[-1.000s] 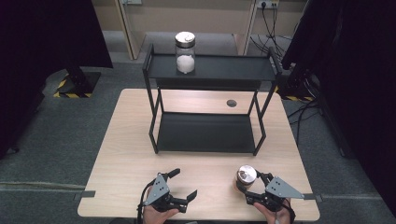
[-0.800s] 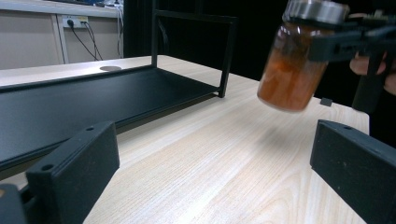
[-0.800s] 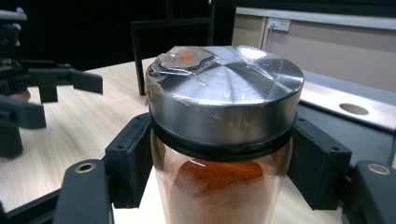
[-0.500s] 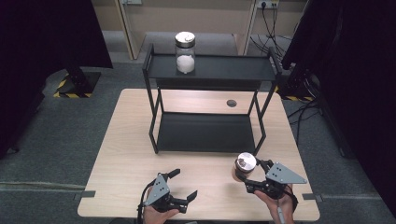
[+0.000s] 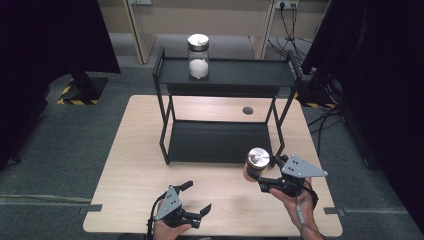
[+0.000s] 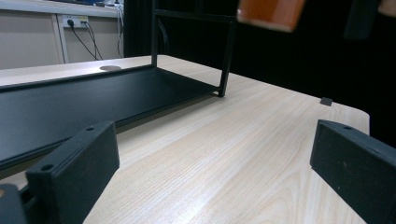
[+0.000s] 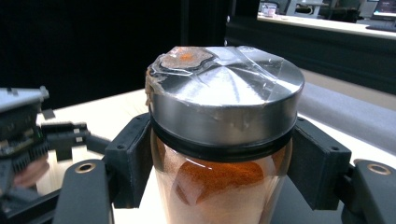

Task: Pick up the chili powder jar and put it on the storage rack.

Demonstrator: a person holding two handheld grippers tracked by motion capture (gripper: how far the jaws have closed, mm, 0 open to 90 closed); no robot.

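Wooden table (image 5: 135, 165), black two-tier rack (image 5: 225, 75) at rear. Right gripper (image 5: 263, 175): jaws clamped on orange-powder jar (image 5: 256, 163) under its steel lid, held clear above table, in front of rack's right leg. Left gripper (image 5: 196, 200): jaws spread wide, nothing between them, near front edge; white-powder jar (image 5: 198, 56) on rack's top shelf.

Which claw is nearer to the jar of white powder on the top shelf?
Right. The right claw, shut on the orange spice jar, is just before the rack's right front leg; the left claw rests further back at the table's near edge, from the white powder jar.

The table (image 5: 150, 165) is evenly lit from above; surroundings are left dark, and glare is seen on the jar lid (image 7: 224, 98).
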